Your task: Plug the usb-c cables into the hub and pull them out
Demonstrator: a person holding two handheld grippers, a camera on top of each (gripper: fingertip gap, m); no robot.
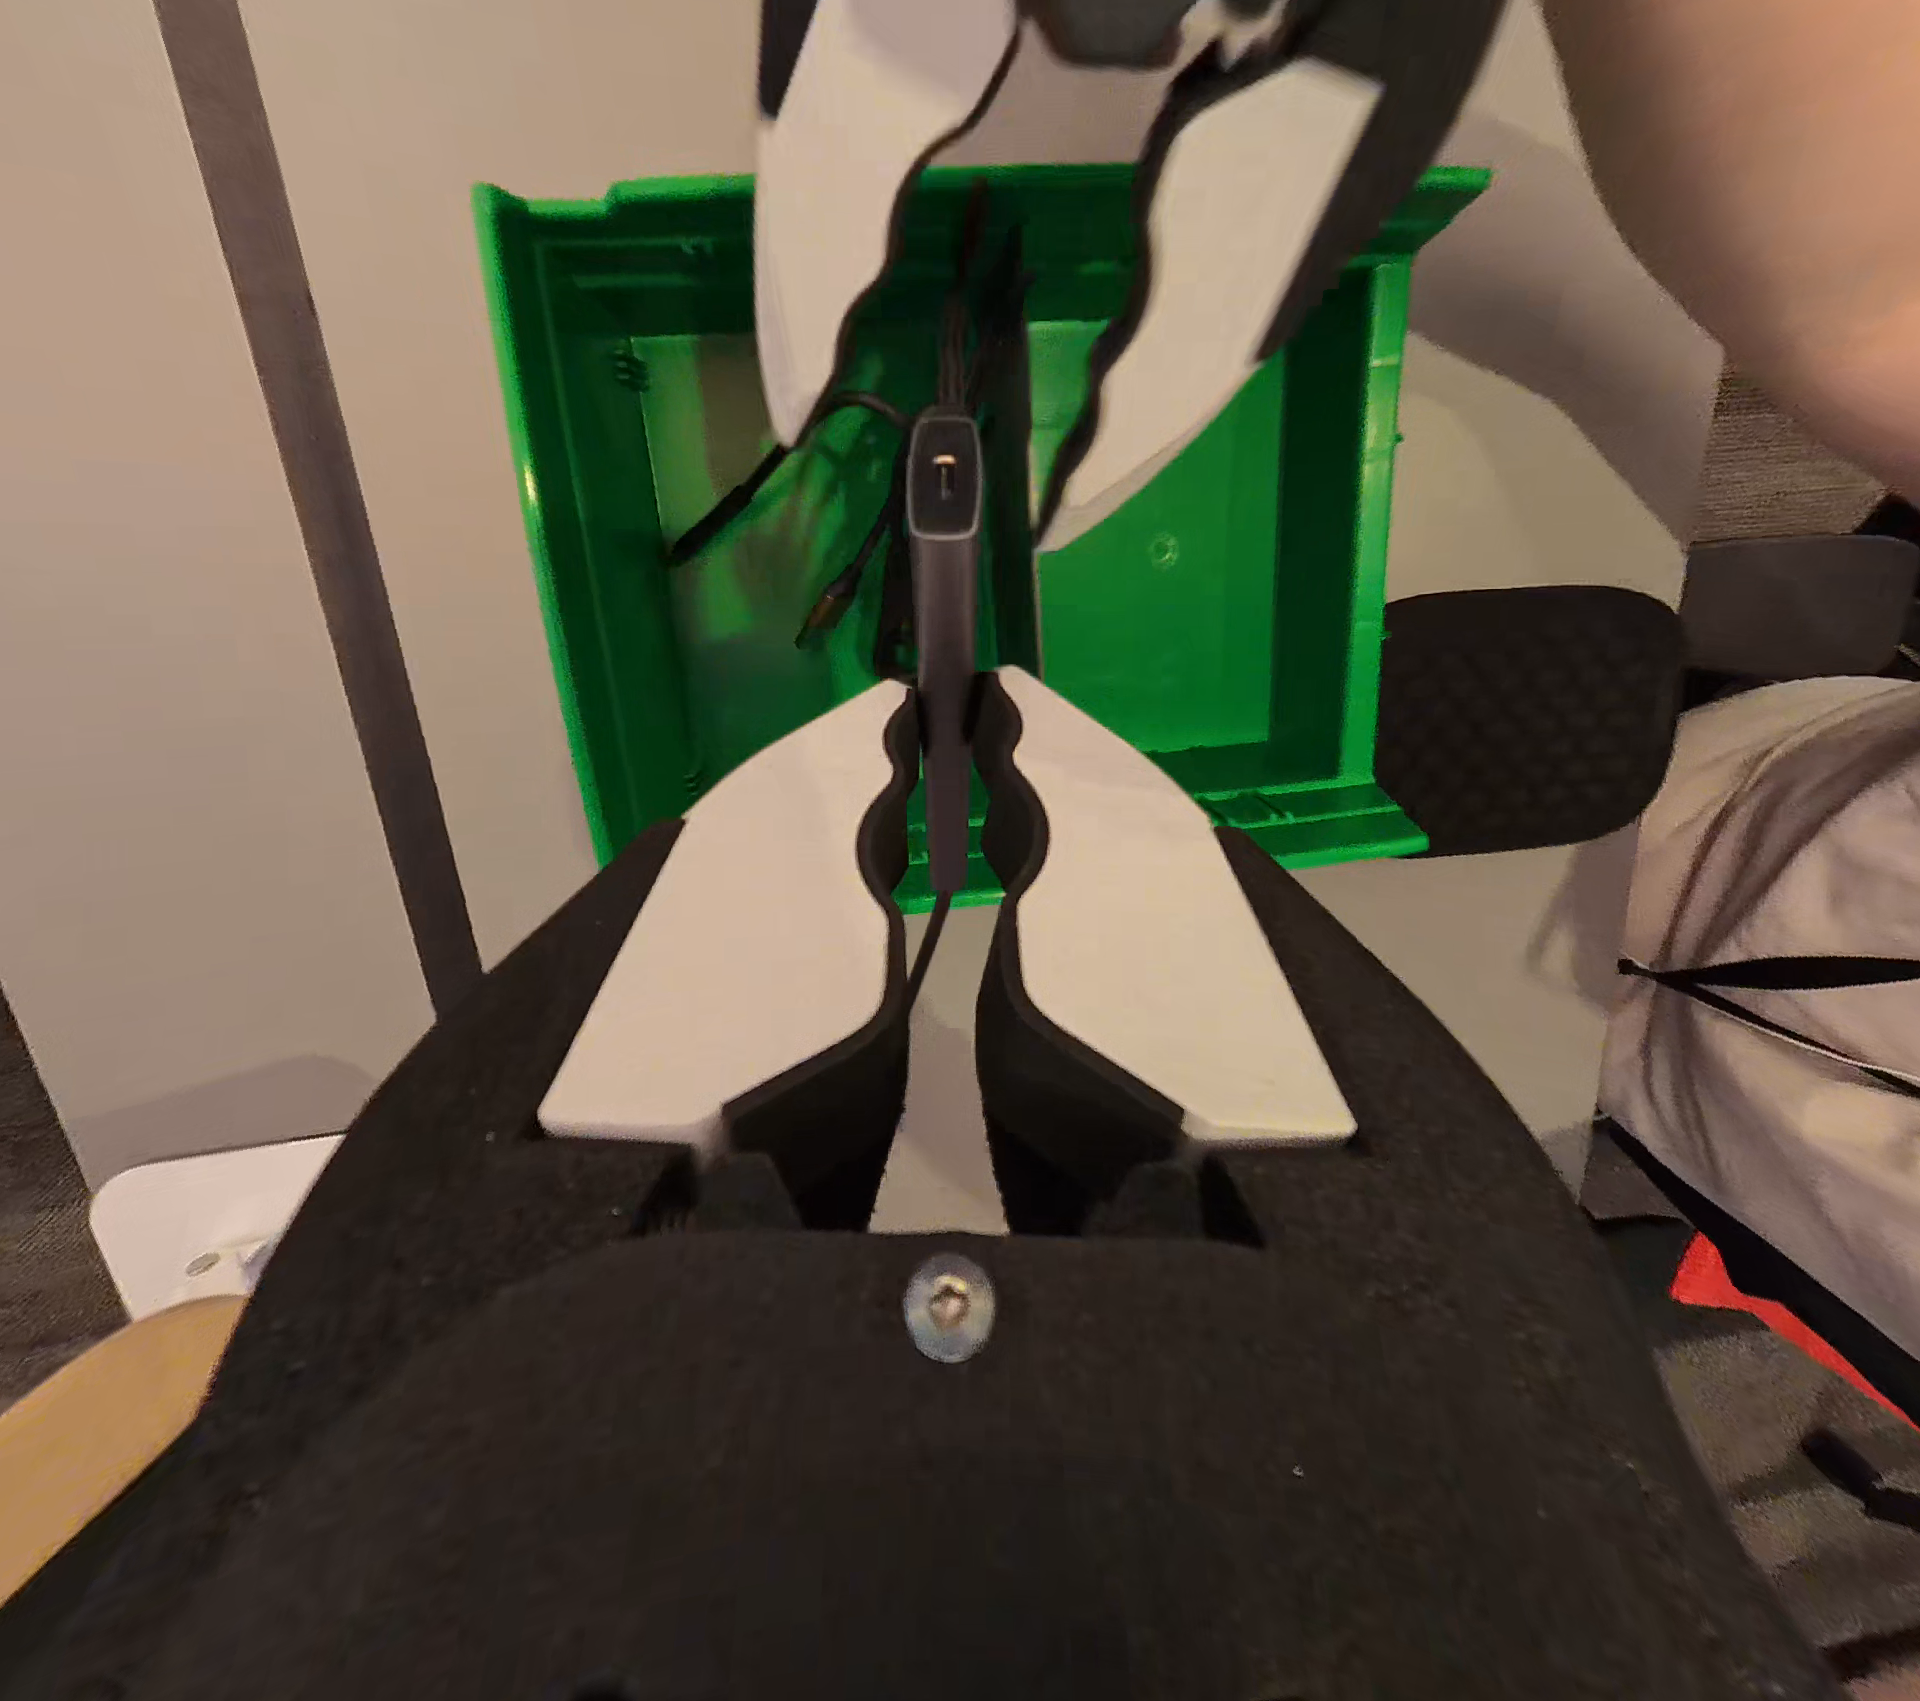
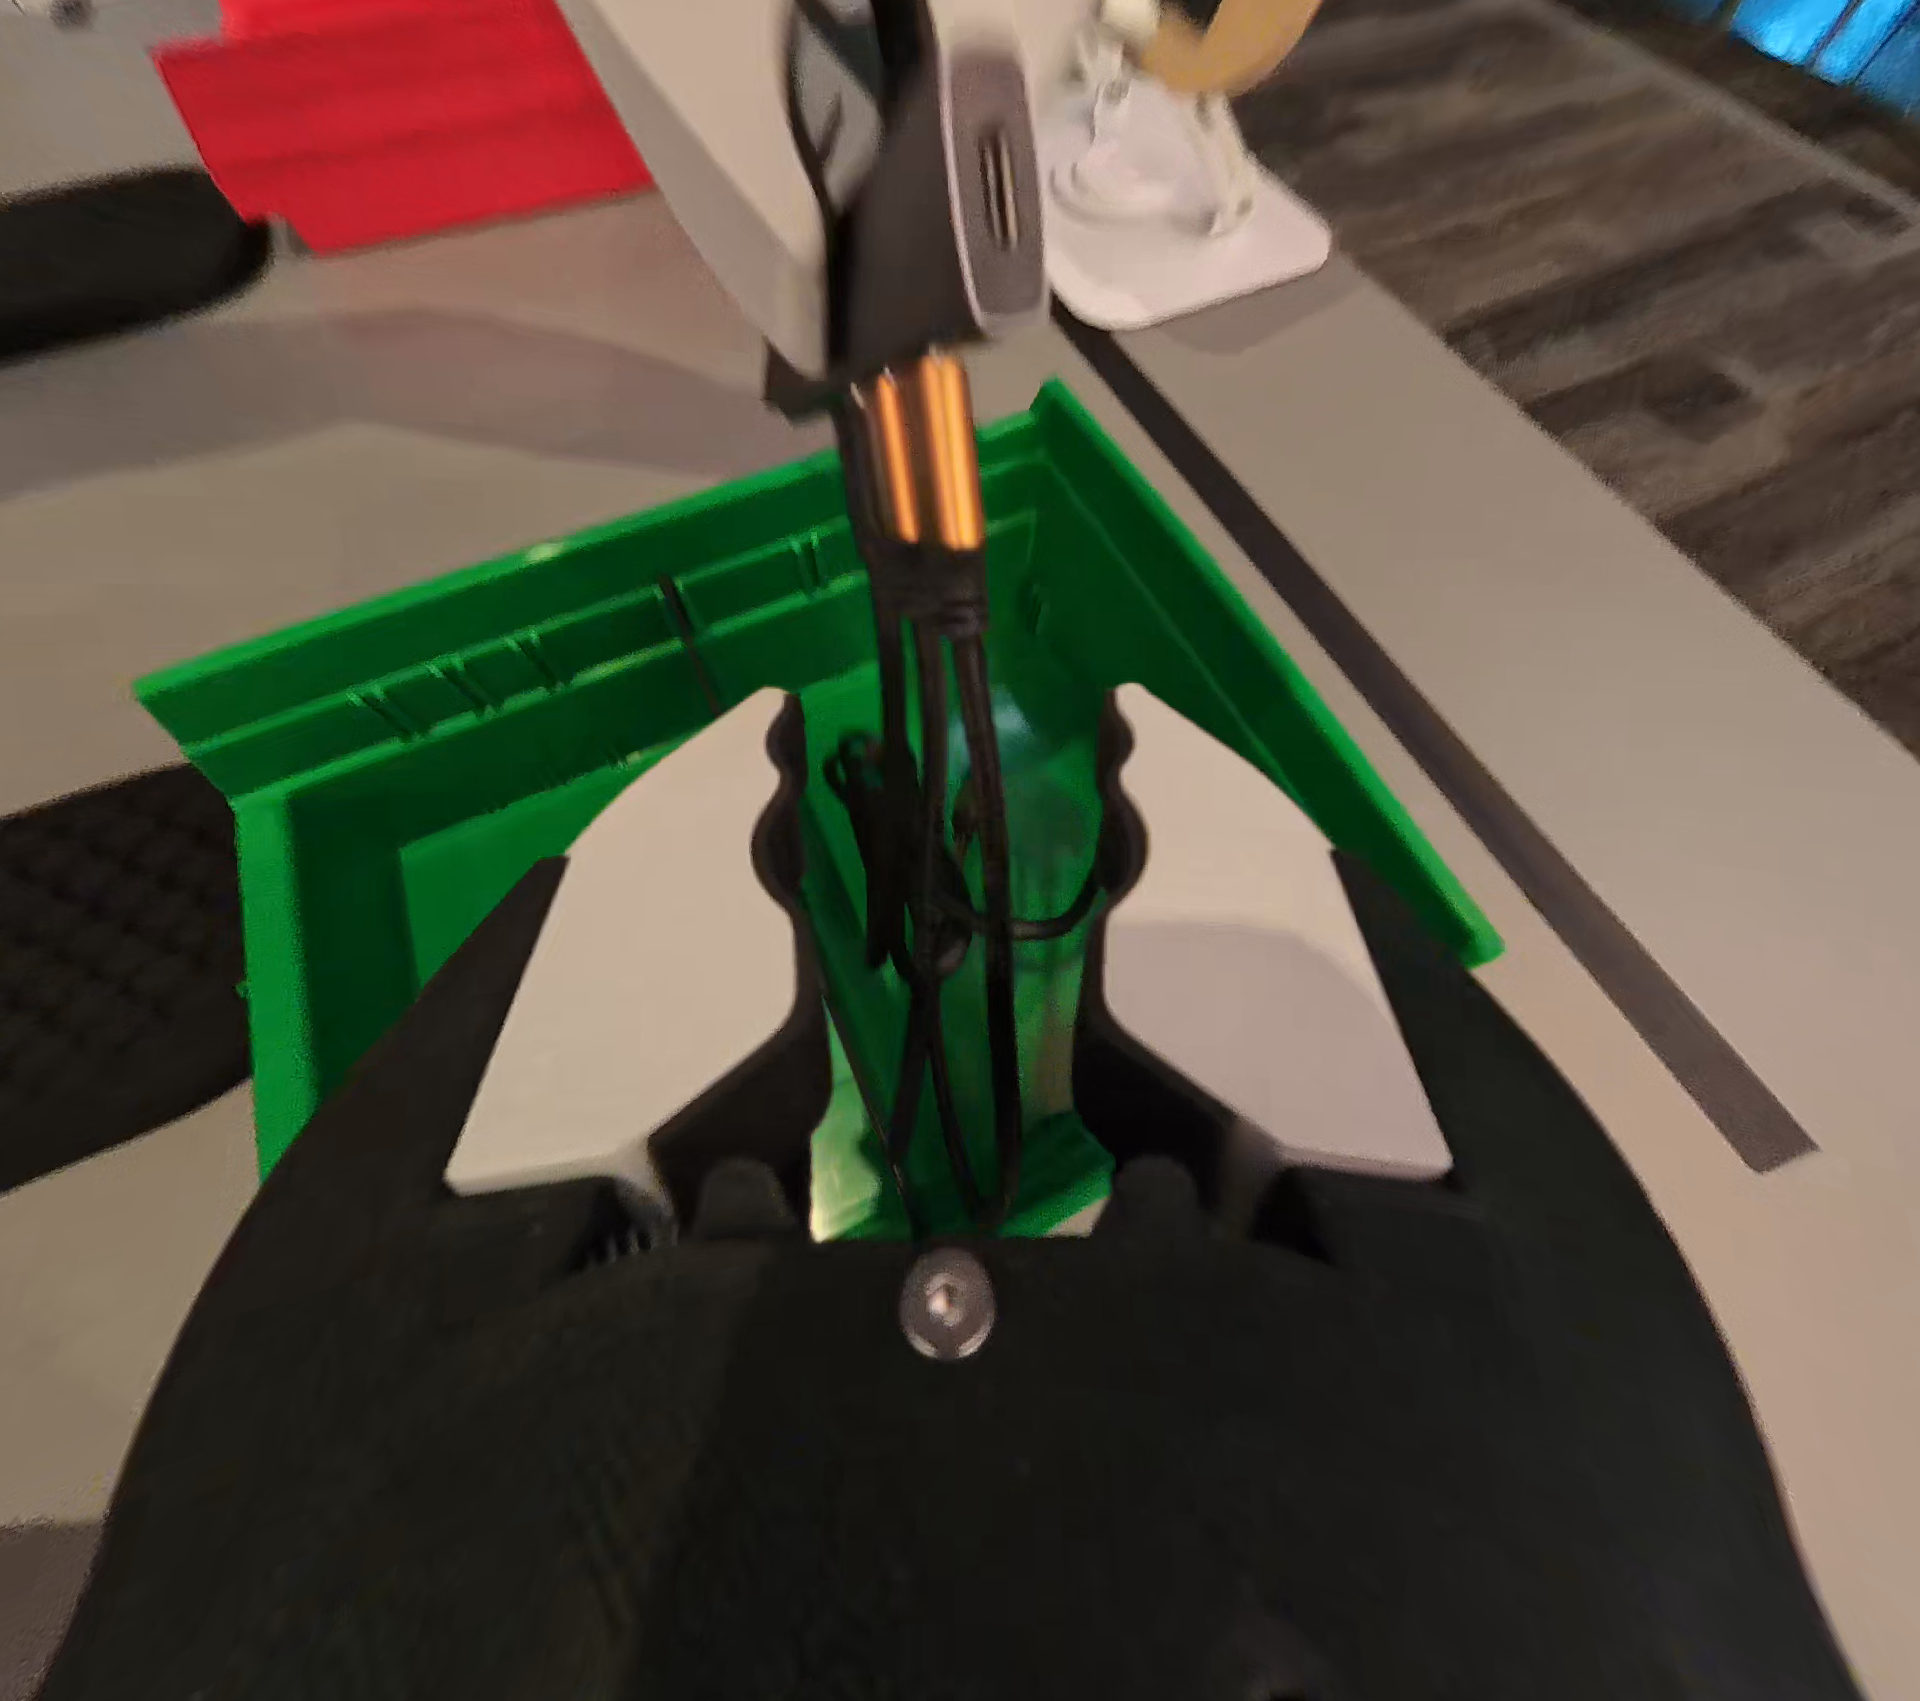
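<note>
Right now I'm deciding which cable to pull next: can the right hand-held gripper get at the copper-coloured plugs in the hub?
Probably yes. The right hand-held gripper is open, and the copper-coloured plugs hang straight ahead of its fingers, below the hub. Only loose black cables lie between.

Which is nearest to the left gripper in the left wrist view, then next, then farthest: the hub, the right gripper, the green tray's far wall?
1. Hub: clamped between the left gripper fingers, centre.
2. Right gripper: open, above, around the hub's far end.
3. Green tray far wall: behind both, at the top.
</note>
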